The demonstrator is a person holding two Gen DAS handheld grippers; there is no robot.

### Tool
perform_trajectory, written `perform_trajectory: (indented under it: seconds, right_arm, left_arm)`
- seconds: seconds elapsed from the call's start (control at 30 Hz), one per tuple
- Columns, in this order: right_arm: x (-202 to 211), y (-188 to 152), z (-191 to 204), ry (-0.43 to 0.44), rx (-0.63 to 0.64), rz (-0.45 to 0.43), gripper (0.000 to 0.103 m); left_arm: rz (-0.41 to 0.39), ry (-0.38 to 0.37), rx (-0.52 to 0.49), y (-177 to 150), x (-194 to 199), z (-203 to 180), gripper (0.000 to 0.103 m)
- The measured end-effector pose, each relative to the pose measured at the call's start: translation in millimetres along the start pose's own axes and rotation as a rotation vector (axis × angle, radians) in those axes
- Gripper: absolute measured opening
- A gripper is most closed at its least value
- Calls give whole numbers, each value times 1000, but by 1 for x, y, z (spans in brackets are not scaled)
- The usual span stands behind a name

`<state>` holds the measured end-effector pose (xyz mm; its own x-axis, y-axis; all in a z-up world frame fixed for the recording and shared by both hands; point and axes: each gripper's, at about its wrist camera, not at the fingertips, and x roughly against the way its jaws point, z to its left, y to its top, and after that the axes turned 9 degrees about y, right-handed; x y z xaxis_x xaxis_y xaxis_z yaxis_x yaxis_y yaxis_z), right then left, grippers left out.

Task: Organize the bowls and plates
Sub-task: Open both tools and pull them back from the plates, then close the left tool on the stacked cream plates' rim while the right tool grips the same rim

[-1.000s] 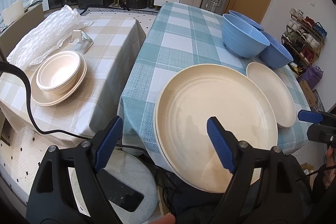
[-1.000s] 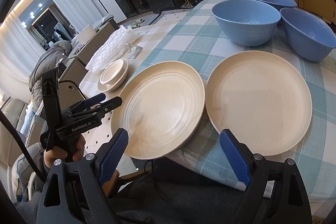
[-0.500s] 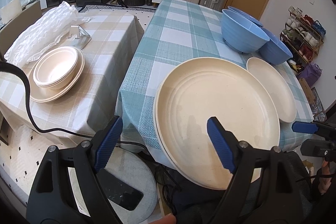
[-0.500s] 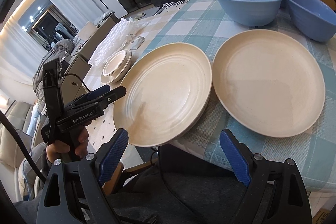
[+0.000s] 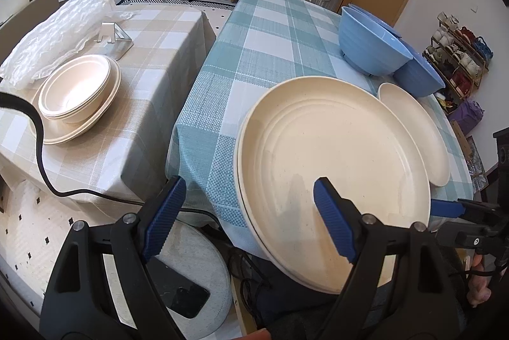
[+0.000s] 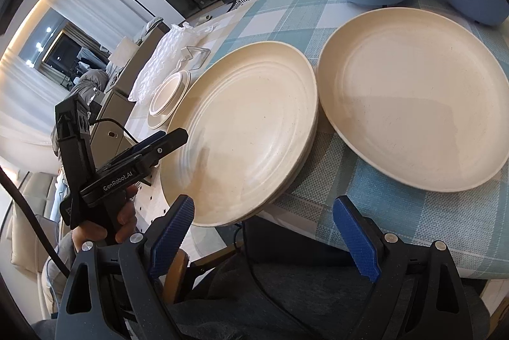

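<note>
Two stacked cream plates (image 5: 331,168) overhang the near edge of the teal checked tablecloth (image 5: 270,47) in the left wrist view, with a single cream plate (image 5: 420,130) just beside them to the right and blue bowls (image 5: 372,47) behind. The left gripper (image 5: 245,219) has its jaws spread wide, holding nothing; its right finger sits in front of the stack's inner face, its left finger off the table edge. On the beige checked table (image 5: 152,53) to the left, cream bowls (image 5: 76,91) are nested on a plate, near crumpled plastic wrap (image 5: 54,34).

From the right wrist, the right gripper (image 6: 264,231) is likewise released and empty, hovering just short of the table edge between the stack (image 6: 245,130) and the single plate (image 6: 413,104). A hand (image 6: 105,225) holds the left gripper's handle at left.
</note>
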<state>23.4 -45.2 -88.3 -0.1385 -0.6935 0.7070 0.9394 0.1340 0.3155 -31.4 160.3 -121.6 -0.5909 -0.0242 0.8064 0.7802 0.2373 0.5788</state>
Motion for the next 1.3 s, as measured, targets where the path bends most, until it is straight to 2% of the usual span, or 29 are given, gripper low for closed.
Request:
perform_trajectory:
  seconds: [0.3, 0.63, 0.83, 0.93, 0.97, 1.03, 1.3]
  right_arm:
    - [-9, 2, -7, 1, -35, -7, 90]
    - [-15, 4, -4, -16, -40, -31, 77]
    - [-19, 10, -3, -30, -33, -35, 69]
    - [-20, 11, -2, -32, -32, -38, 67]
    - [-20, 11, -2, -34, -29, -39, 66]
    - [-23, 12, -1, -40, -22, -36, 57]
    - [-25, 15, -3, -60, -14, -37, 50]
  left_arm:
    - [7, -17, 12, 5, -9, 0, 81]
    - [-1, -63, 18, 10, -17, -5, 77]
    - [-1, -74, 11, 12, -21, -7, 66]
    - [-4, -67, 4, 12, -20, -7, 65]
    - [-5, -65, 1, 12, -20, -7, 62]
    - [-5, -63, -2, 12, -21, -8, 57]
    - [-8, -44, -16, 10, -21, -11, 38]
